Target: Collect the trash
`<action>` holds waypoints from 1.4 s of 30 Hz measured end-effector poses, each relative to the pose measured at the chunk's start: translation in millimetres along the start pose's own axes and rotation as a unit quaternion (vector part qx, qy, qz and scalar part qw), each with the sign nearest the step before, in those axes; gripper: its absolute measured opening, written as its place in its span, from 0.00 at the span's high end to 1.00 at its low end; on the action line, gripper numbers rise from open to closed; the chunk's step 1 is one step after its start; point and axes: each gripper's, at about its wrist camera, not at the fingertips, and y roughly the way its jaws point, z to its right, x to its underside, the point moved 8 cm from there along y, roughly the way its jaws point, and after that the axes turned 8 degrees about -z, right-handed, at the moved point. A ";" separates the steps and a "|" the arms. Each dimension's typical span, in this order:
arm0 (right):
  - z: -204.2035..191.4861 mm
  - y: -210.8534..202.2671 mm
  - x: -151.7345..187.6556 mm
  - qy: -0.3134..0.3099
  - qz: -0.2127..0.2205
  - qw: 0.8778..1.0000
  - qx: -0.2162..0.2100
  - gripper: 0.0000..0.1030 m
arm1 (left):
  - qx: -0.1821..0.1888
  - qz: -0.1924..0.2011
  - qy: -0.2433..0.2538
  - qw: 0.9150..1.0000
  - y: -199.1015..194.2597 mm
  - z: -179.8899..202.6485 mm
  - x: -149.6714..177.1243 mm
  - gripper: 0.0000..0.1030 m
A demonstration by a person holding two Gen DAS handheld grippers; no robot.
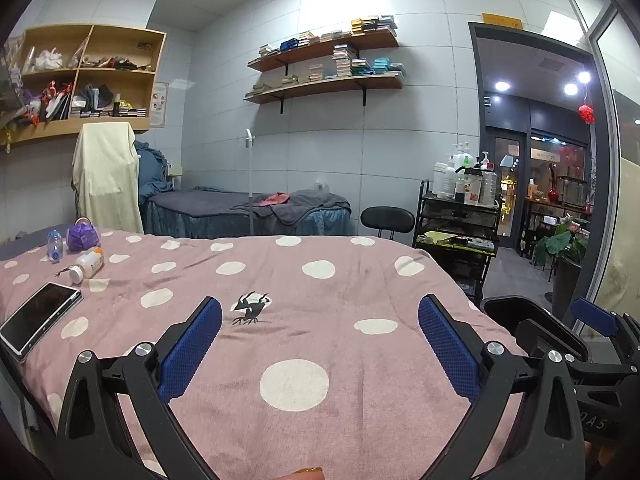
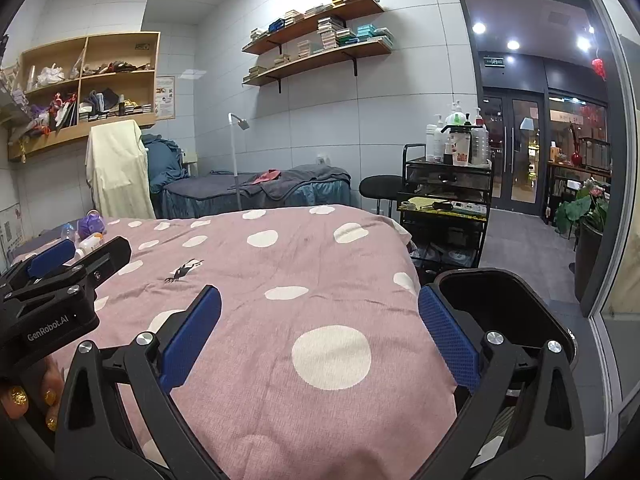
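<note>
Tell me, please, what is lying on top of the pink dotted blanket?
On the blanket lie a phone, a white bottle, a clear bottle and a purple object. What is under the blanket is covered.

Phone (image 1: 38, 321) on dotted pink blanket (image 1: 320, 280); trolley (image 1: 456, 232) beside bed.

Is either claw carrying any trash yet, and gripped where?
Nothing is held. The left claw and right claw are both open over the dotted blanket, nothing between their fingers.
</note>
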 end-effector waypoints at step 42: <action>4.9 4.3 5.3 0.008 -0.006 1.000 -0.005 0.06 | 0.000 -0.010 -0.005 1.000 4.3 -1.1 5.1 0.06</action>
